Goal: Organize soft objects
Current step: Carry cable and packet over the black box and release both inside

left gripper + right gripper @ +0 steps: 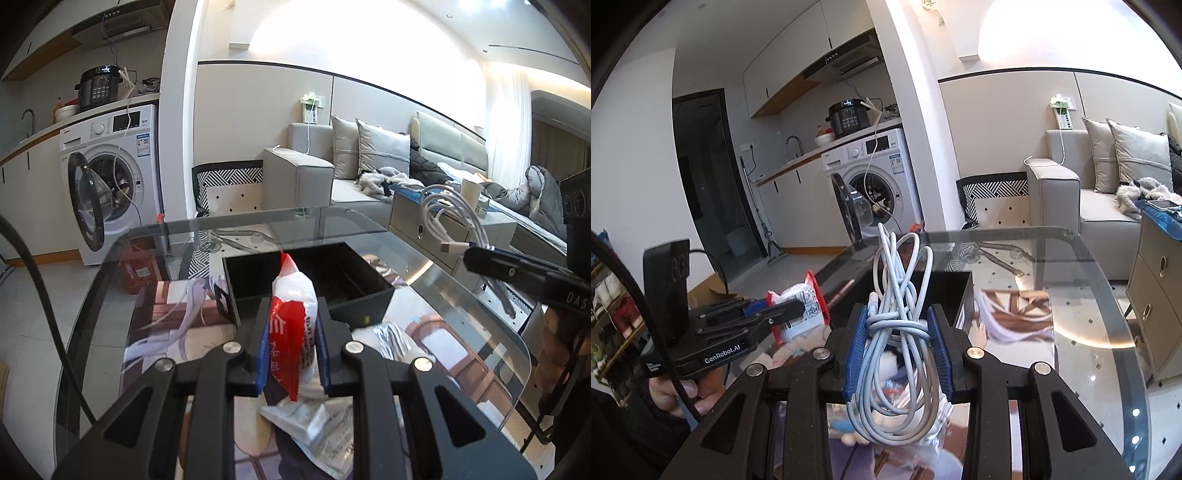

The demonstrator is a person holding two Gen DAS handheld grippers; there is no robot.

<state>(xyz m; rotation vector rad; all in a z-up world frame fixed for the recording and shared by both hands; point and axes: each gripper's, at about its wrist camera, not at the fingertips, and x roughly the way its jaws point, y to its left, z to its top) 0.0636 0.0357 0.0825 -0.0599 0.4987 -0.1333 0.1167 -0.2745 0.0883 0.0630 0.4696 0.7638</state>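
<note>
The left hand-held gripper (pixel 291 343) clamps a red-and-white packet (pixel 293 317) just short of the black box (pixel 369 295) on the glass table (pixel 461 295); the right hand-held gripper (pixel 897 350) grips a coiled white cable (pixel 899 332); neither is boxed yet, and another packet (pixel 314 424) waits.

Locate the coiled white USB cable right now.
The coiled white USB cable is pinched in the right gripper, held in the air above the glass table, just short of the black rectangular tray.
</note>
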